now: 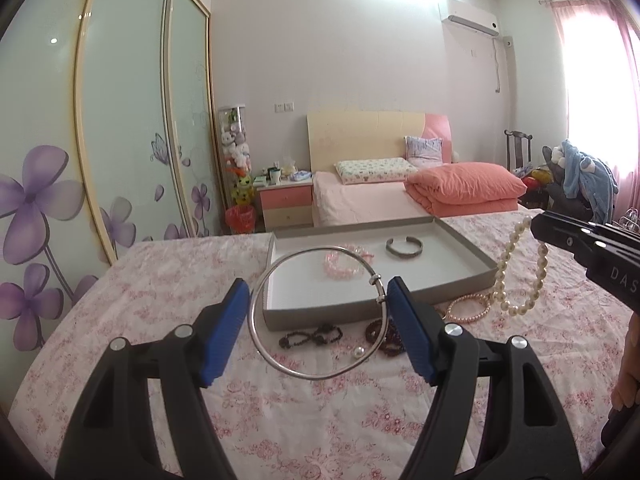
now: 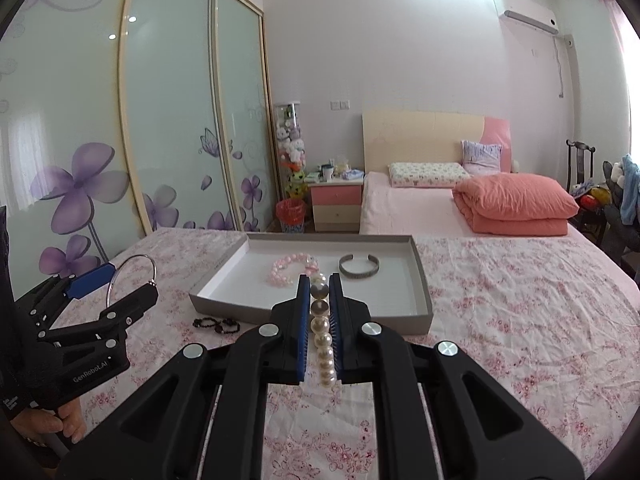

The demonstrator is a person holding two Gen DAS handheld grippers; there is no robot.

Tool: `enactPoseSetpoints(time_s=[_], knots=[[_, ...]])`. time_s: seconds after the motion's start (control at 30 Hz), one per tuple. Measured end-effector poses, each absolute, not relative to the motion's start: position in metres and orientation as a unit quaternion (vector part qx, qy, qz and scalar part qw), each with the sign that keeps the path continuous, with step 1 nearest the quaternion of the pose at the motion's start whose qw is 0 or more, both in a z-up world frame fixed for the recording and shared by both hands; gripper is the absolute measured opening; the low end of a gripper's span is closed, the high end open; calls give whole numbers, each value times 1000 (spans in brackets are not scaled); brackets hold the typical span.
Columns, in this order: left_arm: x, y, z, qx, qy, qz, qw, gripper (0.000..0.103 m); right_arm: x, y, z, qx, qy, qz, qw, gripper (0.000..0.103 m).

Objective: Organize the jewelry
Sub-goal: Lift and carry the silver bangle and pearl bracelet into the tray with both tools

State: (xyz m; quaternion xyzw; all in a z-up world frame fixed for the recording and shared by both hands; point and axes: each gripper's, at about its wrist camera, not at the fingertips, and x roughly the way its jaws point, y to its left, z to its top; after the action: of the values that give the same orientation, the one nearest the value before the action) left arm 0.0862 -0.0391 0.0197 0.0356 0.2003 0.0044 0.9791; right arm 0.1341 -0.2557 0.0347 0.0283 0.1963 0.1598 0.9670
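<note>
- Left wrist view shows the left tool [image 1: 318, 300] with its blue pads spread wide; a thin silver wire bangle [image 1: 256, 332] spans the gap, touching the right pad, and is lifted above the pink floral bedspread [image 1: 160, 280].
- Only this view shows the white pearl necklace [image 1: 536, 284] dangling as a loop from the right tool [image 1: 538, 226], a peach pearl bracelet [image 1: 468, 310], a dark red bead bracelet [image 1: 376, 332] and a loose white pearl [image 1: 358, 353].
- Right wrist view shows the right tool's jaws nearly closed on the pearl strand, pearls lined between the pads.
- Both views show the shallow grey cardboard tray [image 2: 424, 280] holding a pink bead bracelet [image 2: 288, 270] and a grey metal cuff bangle [image 2: 359, 267], with a black bead bracelet [image 2: 216, 324] in front.
</note>
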Motion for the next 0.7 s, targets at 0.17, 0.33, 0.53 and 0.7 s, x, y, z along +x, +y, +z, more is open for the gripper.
enactPoseSetpoints(time_s=[0.17,0.33,0.53,0.7], knots=[[86,-42,25,34,192,2,981,69,134,-253,40,25,183,162,969,10],[93,-40,27,34,193,3,981,69,139,-252,44,26,177,160,971,10],[108,-37,27,31,200,3,979,69,149,-249,49,25,170,158,973,10],[129,-34,26,27,211,6,977,69,164,-247,52,27,168,154,973,10]])
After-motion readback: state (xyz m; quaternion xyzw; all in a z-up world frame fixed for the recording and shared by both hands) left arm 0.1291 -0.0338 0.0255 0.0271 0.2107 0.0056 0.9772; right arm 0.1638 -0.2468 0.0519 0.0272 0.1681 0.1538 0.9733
